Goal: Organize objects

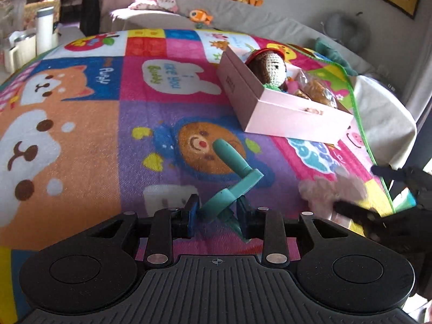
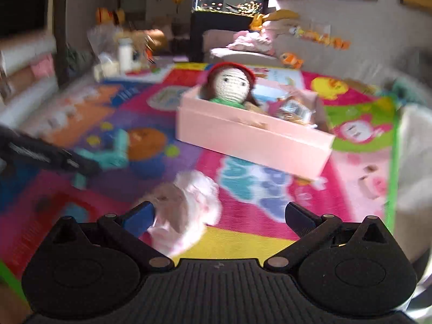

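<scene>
1. Two grabs going at once, looks like: mid-pickup stage of tidying toys into the pink box (image 1: 294,117), which already holds a crochet doll (image 1: 271,67) and a crinkly snack packet (image 1: 317,89).
2. Left gripper (image 1: 218,216) pinched tight on a teal plastic toy (image 1: 229,178), handle end poking forward over the bear patch on the play mat (image 1: 81,135).
3. Right gripper (image 2: 220,216) spread wide, pink fluffy plush (image 2: 189,210) sitting right against the left blue finger pad (image 2: 140,216), not centred in the gap. Pretty blurry, so hard to say more about it.
4. Box just ahead and a bit right of both grippers, near but not touching either toy.
5. Next move probably: shift right gripper left to centre the plush, squeeze, then carry both up over the box's near wall and drop into the free room by the doll.
</scene>
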`<state>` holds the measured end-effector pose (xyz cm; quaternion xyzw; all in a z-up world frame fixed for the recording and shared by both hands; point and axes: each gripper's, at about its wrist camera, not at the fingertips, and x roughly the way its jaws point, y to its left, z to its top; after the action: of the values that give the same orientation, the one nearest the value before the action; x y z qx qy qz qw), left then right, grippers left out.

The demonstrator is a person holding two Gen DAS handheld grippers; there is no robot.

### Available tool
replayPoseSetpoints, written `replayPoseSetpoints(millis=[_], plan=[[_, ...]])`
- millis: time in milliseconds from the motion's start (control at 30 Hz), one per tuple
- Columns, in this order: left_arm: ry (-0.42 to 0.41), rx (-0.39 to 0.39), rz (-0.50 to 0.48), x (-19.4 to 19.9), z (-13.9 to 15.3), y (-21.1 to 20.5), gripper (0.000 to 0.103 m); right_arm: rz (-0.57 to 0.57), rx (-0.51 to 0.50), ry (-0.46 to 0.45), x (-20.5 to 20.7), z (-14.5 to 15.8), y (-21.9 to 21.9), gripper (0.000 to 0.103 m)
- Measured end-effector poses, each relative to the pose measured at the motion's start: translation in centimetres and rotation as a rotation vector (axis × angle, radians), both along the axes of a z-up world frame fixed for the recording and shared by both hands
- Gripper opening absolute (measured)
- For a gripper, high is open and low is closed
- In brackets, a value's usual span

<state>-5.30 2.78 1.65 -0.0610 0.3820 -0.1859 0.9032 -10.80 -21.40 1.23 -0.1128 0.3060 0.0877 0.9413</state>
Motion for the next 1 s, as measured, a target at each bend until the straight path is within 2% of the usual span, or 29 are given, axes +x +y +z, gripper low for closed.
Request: replayPoseSetpoints(millis=[100,133,167,300,367,567,600,633,700,800,1000], plan=[[-0.016,0.018,-0.003,-0.3,-0.1,-0.4,0.033,-0.101,-0.181,-0.091,-0.2,-0.5,-0.1,0.103],[-0.018,0.016,-0.002,-0.3,-0.1,-0.4,0.033,-0.129,-0.214,-0.107,-0.2,-0.5,-0.4,0.103],[-0.021,0.012,-0.001,-0.3,-0.2,-0.4,0.033,-0.136,-0.203,-0.103,-0.2,-0.2,-0.9,0.103],[-0.032,0.007,0.001,-0.5,-0.4,-0.4,0.034,-0.039,0.017,-0.035,-0.9,1.6,-1.9,0.103],[-0.036,0.006,0.0,-0.6,-0.5,-0.4,0.034,-0.001,0.044,-0.034,-0.9,1.8,-0.9,0.103],[-0.04,0.009,0.002,-0.6,-0.5,-0.5,0.034,0.022,-0.01,-0.026,1.7,0.1,2.3,0.084],[-0.04,0.009,0.002,-0.6,-0.5,-0.5,0.034,0.02,-0.022,-0.02,2.2,-0.3,2.5,0.075],[-0.04,0.009,0.002,-0.6,-0.6,-0.5,0.034,0.014,-0.032,-0.009,2.7,-0.7,2.6,0.07],[-0.041,0.009,0.003,-0.7,-0.6,-0.5,0.034,0.0,-0.014,0.021,3.2,-1.0,2.1,0.049],[-0.043,0.01,0.005,-0.7,-0.6,-0.5,0.034,-0.017,0.025,0.025,2.3,-0.2,1.2,0.038],[-0.05,0.015,0.012,-0.9,-0.6,-0.5,0.034,-0.022,0.157,-0.038,-0.7,3.6,-1.5,0.035]])
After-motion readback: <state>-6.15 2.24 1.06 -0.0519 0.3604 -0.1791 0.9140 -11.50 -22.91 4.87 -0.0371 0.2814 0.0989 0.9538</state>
